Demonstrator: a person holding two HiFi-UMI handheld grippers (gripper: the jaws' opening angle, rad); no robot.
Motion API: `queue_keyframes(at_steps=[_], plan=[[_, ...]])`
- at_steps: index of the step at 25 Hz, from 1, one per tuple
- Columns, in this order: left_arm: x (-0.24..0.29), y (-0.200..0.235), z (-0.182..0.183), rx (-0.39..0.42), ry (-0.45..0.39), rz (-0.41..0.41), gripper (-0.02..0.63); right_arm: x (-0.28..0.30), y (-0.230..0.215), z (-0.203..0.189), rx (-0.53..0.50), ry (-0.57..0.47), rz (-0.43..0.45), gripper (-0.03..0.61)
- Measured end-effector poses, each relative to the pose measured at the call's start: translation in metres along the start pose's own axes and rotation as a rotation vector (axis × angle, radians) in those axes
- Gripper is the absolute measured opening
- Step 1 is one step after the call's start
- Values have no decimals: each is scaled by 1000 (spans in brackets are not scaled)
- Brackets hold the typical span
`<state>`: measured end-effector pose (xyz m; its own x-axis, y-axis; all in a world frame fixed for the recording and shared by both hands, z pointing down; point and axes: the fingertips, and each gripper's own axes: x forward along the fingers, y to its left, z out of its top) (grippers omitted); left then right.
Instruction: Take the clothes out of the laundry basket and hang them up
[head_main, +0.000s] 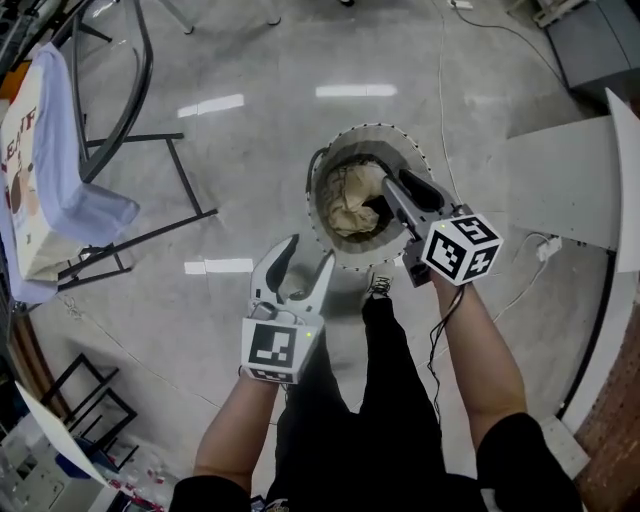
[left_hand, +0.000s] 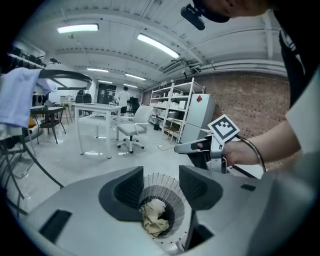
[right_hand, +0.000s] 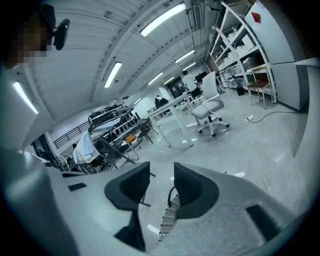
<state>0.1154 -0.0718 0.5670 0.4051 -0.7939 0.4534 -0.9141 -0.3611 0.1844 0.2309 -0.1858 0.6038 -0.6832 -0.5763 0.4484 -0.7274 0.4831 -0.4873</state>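
The crumpled beige cloth (head_main: 350, 205) in the round mesh laundry basket (head_main: 320, 215) lies just below the open, empty right tongs (head_main: 395, 182); the open left tongs (head_main: 311, 250) hang farther off.

White office chair (left_hand: 131, 131) on castors, standing on a grey concrete floor (left_hand: 75, 165). Left of the chair, a white table (left_hand: 95, 107) on thin legs. Behind the chair, far off, a standing person (left_hand: 123, 96) in a white top. Right of the chair, open metal shelving (left_hand: 172, 107) loaded with boxes, then a tall grey cabinet (left_hand: 199, 117) against a brick wall (left_hand: 250, 100). On the floor just right of the chair, a cable (left_hand: 161, 147). High above the chair, long ceiling strip lights (left_hand: 157, 46), lit.
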Motion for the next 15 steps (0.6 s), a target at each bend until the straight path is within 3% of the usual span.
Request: queue_keyframes(at_steps=[6,15], plan=[[38,6,-40,-38,53,-8,207,49,-54,-49,5,78,-34,150],[105,14,-114,-74,145,-19,207,135,-139,-159,40,241,-66,156]])
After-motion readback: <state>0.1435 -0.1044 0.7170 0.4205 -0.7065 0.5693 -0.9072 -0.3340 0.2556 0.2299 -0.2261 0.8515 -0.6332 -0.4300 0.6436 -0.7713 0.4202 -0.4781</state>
